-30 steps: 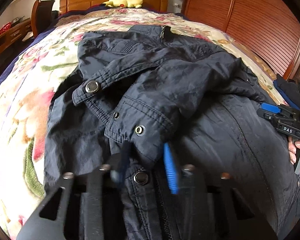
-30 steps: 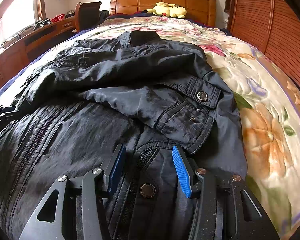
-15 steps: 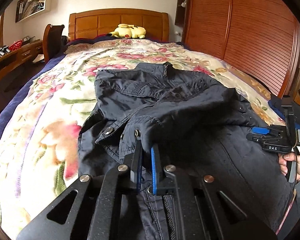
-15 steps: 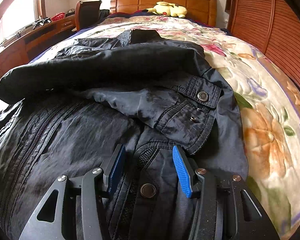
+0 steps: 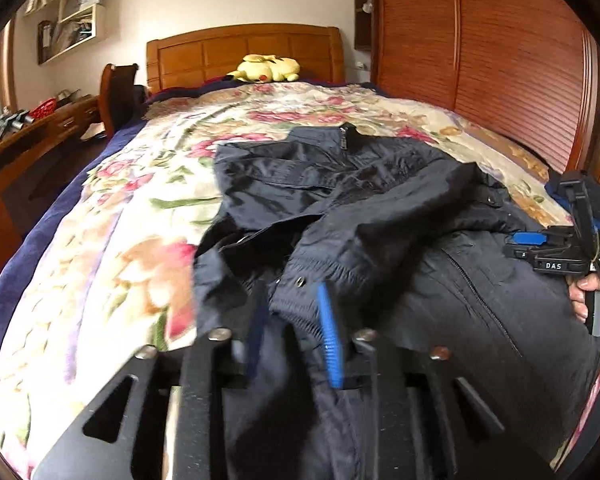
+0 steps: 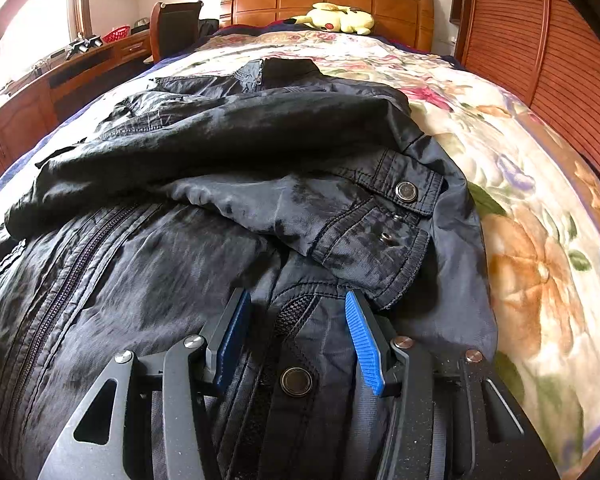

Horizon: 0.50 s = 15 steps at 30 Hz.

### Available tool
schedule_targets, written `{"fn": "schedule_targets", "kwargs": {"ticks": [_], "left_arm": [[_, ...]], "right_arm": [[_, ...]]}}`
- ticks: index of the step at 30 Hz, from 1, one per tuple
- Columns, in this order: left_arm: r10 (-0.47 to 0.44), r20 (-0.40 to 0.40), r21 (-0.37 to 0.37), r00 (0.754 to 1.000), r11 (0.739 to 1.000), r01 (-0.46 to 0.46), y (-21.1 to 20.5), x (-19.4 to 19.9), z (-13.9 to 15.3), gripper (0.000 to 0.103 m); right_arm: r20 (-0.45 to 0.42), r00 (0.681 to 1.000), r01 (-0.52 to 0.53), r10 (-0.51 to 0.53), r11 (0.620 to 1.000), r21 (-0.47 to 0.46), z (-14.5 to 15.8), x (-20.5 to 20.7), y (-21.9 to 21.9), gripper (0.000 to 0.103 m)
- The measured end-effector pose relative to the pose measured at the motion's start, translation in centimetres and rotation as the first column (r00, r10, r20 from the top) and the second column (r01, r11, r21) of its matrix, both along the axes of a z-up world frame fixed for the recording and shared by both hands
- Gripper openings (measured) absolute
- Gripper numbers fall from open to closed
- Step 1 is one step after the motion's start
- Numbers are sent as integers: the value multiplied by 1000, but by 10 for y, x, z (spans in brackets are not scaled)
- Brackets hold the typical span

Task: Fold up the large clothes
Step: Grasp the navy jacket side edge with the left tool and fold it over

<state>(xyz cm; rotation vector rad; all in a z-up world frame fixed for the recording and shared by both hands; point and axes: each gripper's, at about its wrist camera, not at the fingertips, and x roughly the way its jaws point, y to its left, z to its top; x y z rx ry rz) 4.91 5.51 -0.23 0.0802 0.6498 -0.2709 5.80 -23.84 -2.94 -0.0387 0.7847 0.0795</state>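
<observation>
On top of the flowery bed point(image 5: 112, 248) lies the dark jacket point(image 5: 380, 208), sleeve now dropped across its front. Left gripper point(image 5: 290, 332) jaws opening, cuff let go. Right gripper point(image 6: 296, 332) jaws apart, resting over the hem. Next fold waiting.

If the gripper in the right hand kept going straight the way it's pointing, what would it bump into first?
Most likely the dark jacket itself: the right gripper points down at the snap-button hem lying between its open fingers, with the folded sleeve cuff just beyond. Depth is hard to judge.
</observation>
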Motion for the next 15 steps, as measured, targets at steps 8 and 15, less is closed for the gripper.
{"fn": "schedule_targets", "kwargs": {"ticks": [8, 15], "left_arm": [[24, 11, -48, 1000, 999, -23, 25, -40, 6, 81], [79, -35, 35, 996, 996, -78, 38, -65, -1, 82]], "right_arm": [[-6, 1000, 0, 0, 1000, -4, 0, 2, 1, 51], [-8, 1000, -1, 1, 1000, -17, 0, 2, 2, 52]]}}
